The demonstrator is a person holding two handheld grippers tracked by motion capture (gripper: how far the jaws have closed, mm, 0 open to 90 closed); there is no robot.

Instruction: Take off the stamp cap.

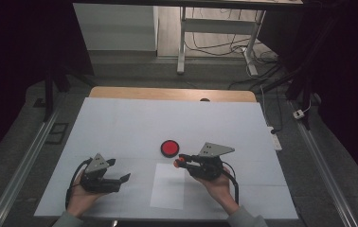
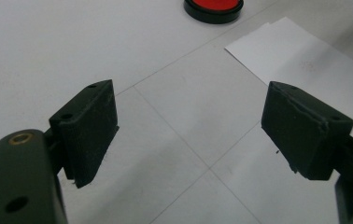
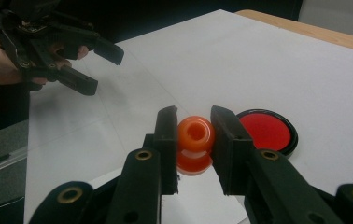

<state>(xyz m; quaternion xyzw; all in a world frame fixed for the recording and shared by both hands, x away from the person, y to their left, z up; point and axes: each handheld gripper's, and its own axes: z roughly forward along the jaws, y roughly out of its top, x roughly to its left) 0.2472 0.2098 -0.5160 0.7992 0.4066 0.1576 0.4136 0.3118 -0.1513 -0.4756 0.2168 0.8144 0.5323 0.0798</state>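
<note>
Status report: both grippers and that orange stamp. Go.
Right gripper shut on orange stamp, beside red ink pad. Left gripper open, empty. White paper unobstructed.

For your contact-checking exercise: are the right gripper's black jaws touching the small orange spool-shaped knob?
Touching. The right gripper view shows the right gripper with both pads pressed against the orange spool-shaped knob, no gap either side.
</note>
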